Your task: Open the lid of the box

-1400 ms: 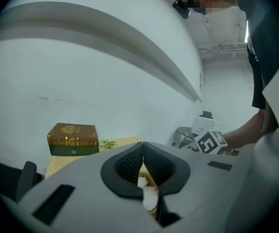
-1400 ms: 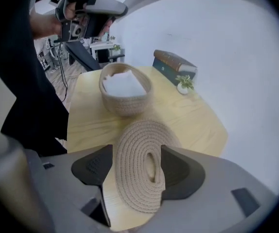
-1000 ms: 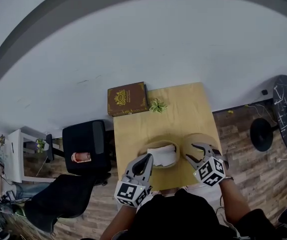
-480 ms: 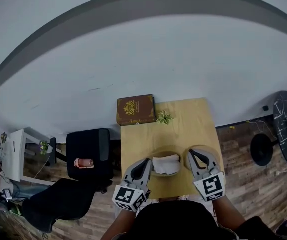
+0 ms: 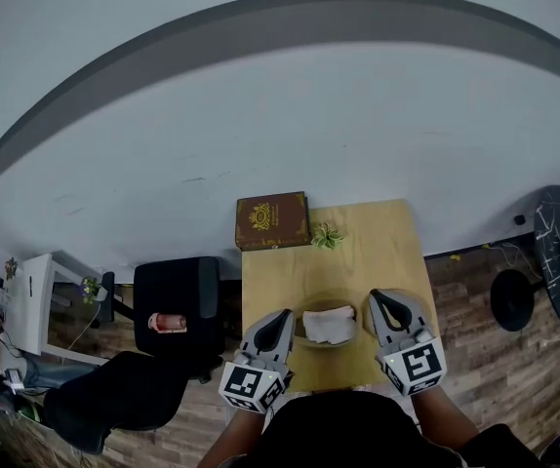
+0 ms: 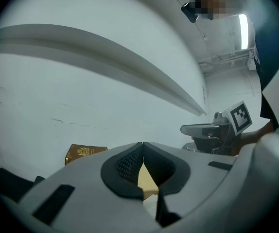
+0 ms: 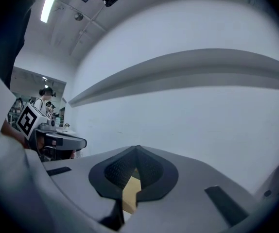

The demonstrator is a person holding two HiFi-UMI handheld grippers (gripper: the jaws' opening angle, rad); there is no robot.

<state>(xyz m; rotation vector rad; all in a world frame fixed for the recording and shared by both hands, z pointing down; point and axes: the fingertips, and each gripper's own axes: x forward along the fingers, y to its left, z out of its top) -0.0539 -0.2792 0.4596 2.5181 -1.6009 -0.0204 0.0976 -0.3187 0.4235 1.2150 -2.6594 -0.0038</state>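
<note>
A round wooden box (image 5: 328,326) stands uncovered near the table's front edge, with a white cloth inside it. My left gripper (image 5: 285,316) is shut and empty just left of the box. To the box's right, my right gripper (image 5: 376,298) is also shut with nothing between its tips, and it hides whatever lies beneath it. In the left gripper view the jaw tips (image 6: 142,143) meet, and the right gripper (image 6: 212,130) shows beyond them. The right gripper view shows its tips (image 7: 137,147) closed over the yellow tabletop.
A brown book-like box with a gold emblem (image 5: 272,220) lies at the far left corner of the wooden table (image 5: 378,242), a small green plant (image 5: 326,235) beside it. Black chairs (image 5: 175,298) stand left of the table, and a black stool base (image 5: 509,300) to its right.
The right gripper's jaws, open a second ago by a round wooden piece right of the box, have shut. Both grippers have drawn back towards me and the head view has tilted.
</note>
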